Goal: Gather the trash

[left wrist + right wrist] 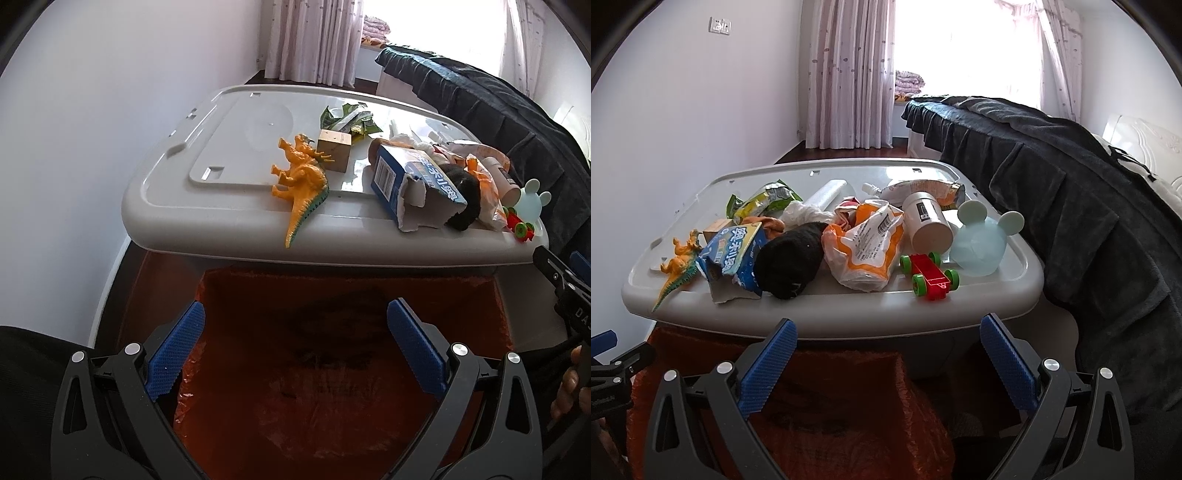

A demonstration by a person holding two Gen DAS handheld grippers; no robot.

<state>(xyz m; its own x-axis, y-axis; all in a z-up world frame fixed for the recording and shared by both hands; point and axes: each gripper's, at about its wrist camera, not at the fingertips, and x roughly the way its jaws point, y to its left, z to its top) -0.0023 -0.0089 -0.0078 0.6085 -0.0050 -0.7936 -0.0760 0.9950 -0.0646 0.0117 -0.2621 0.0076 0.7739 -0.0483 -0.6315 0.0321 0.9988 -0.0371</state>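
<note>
The torn blue carton [729,260] is lying on its side on the grey bin lid [827,314], its long axis running from the far middle toward the near edge, with the ripped open end facing the cameras. Just right of it a black cloth lump [792,258] is resting, then an orange-and-white plastic bag [866,251], crumpled and leaning toward the near edge. A white cylindrical tub [929,225] is lying tipped with its base toward the viewer. Green wrappers [347,118] are sitting farther back.

The left claw [295,354] is hanging with its blue pads spread wide, holding nothing, over the orange bag-lined trash bin [332,369]. The right claw [888,365] is likewise gaping wide and gripping nothing, below the lid's near edge.

An orange dinosaur [301,177], a wooden block [334,149], a red toy car [931,275] and a pale blue mouse-eared container [980,245] are sharing the lid.
</note>
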